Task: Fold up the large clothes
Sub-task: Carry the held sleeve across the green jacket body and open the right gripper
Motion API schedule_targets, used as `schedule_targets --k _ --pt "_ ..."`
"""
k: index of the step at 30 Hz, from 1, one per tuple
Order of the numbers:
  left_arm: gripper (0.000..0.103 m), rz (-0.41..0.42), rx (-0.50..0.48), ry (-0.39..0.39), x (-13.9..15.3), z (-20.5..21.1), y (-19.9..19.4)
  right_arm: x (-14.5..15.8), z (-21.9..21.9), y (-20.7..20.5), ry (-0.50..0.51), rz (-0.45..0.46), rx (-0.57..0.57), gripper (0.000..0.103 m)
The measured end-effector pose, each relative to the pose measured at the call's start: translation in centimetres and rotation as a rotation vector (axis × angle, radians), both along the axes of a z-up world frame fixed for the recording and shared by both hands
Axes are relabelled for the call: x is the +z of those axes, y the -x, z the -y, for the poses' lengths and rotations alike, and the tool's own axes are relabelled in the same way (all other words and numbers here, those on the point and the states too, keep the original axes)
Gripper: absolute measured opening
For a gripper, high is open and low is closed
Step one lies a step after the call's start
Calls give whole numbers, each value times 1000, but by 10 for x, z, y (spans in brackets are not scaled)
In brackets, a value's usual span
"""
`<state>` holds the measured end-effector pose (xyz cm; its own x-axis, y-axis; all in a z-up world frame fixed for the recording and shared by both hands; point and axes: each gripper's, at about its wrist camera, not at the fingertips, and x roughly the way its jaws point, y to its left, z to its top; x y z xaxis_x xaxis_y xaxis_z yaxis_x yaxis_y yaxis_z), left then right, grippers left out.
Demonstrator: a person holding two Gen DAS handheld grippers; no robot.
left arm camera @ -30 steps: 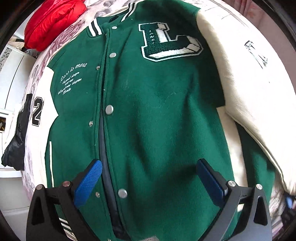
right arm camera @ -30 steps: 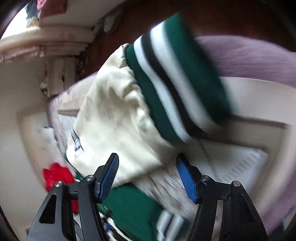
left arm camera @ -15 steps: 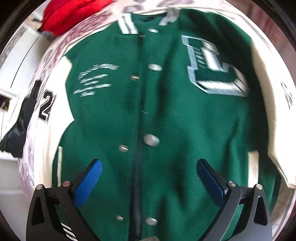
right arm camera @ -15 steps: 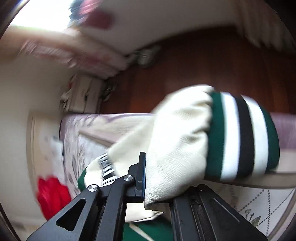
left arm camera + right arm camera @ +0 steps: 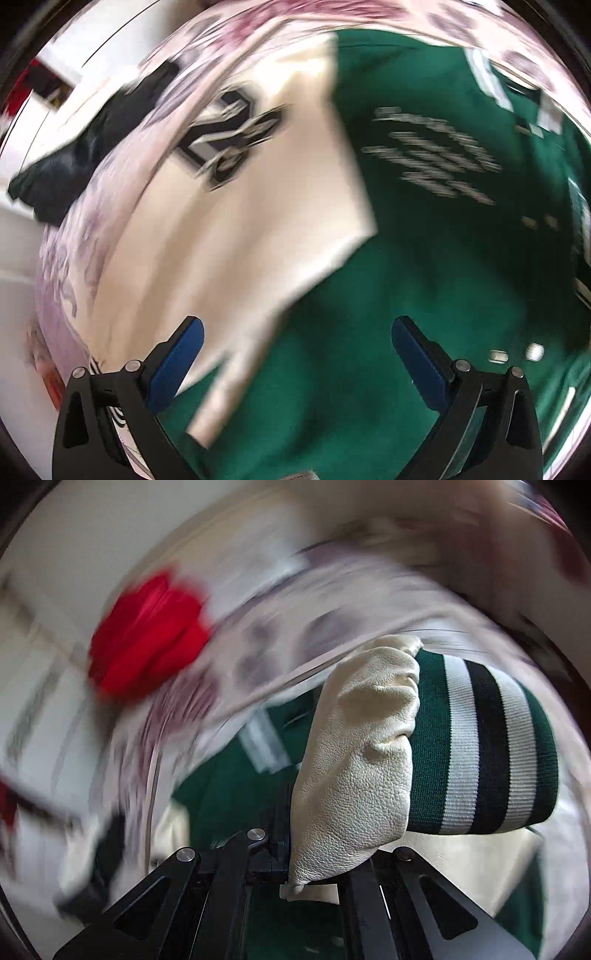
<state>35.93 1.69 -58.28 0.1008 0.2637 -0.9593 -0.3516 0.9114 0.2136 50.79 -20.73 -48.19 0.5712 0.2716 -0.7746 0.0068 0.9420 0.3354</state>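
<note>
Green wool varsity jacket (image 5: 424, 258) lies face-up on the floral bedspread (image 5: 74, 258), unfolded, its cream leather sleeve (image 5: 354, 775) pinched above it in the closed right gripper (image 5: 314, 864), while the left gripper (image 5: 295, 354) hovers wide open, empty, so folding has barely begun.

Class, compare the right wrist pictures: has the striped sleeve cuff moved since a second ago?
Yes. The striped cuff, clamped in the right claw, has swung over the green jacket body, toward the red garment, which sat far lower left before.

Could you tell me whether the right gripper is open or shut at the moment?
Shut: the right gripper is clamped on the cream sleeve beside its striped cuff.
</note>
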Motion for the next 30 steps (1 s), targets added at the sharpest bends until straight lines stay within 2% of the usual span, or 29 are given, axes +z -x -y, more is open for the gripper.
schedule_targets --k 1,3,5,6,7,8,10,12,14,16,17,20,21,22,23,25,28,30 --pt "103 -9 29 6 -4 -14 4 -15 -45 -11 43 -29 101 4" --pt "103 -23 81 9 -11 -40 11 -54 -110 -9 144 -111 279 4" --pt "103 -30 101 5 -15 -56 17 -97 -155 0 230 -232 431 5" --pt "103 -33 105 10 -18 -63 21 -117 -167 7 237 -315 492 7" --pt "103 -36 104 13 -19 -66 23 -129 -174 12 206 -376 521 12" --pt "103 -37 100 18 -19 -67 25 -133 -170 17 147 -403 522 12" --pt "103 -36 85 29 -16 -66 29 -124 -145 32 49 -416 476 32" --pt "103 -31 70 45 -11 -59 32 -106 -105 44 -47 -391 374 49" --pt "103 -28 42 63 -4 -46 30 -91 -47 58 -155 -368 215 50" --pt "103 -14 10 77 5 -33 26 -85 29 81 -220 -351 -32 50" --pt "103 -8 -2 79 10 -20 21 -89 64 92 -238 -346 -149 50" --pt "103 22 -43 90 17 0 5 -124 130 103 -229 -418 -309 50" --pt "103 28 -55 90 17 8 -1 -135 140 102 -207 -441 -313 46" --pt "103 32 -68 90 16 15 -9 -146 150 102 -134 -449 -336 19" --pt "103 37 -78 96 14 23 -19 -154 157 102 -63 -444 -360 2" --pt "103 56 -81 75 9 31 -32 -154 171 99 -20 -420 -399 0" --pt "103 50 -59 73 5 30 -39 -145 178 100 16 -465 -424 0" --pt "103 43 -21 83 7 20 -32 -129 156 98 69 -487 -375 11"
